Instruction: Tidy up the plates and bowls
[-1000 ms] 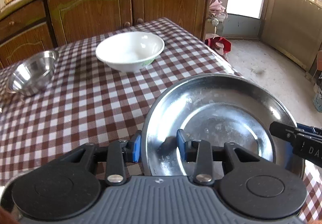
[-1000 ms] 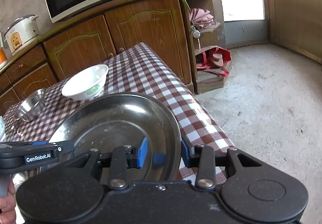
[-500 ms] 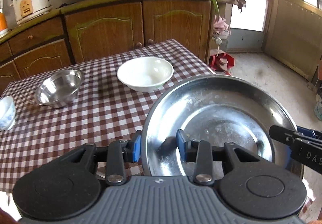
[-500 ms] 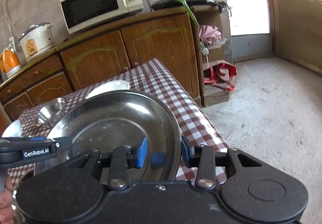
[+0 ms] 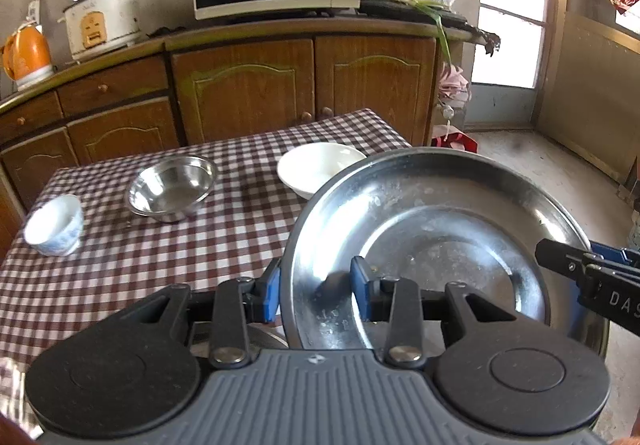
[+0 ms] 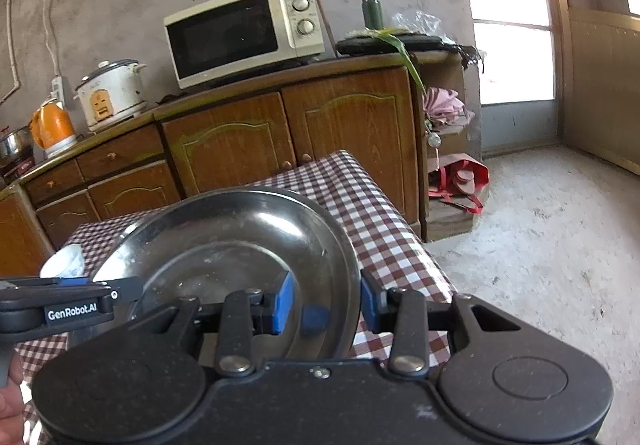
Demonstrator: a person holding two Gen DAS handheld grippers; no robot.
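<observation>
I've got the big steel plate [image 5: 440,229] pinched by its rim on both sides, left gripper [image 5: 316,287] and right gripper [image 6: 326,303] each clamped on it, so it hangs level above the checkered table's [image 5: 180,245] near right corner, bowls farther off left.

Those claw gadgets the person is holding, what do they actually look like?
Each is a black plastic claw with two round discs at its base and scissor-like black links with silver rivets, ending in blue pads. The left claw has a ribbed grey body; the right claw has a speckled black one. White lettering, GenRobot.AI, marks a side. No cables or sleeves show.
</observation>
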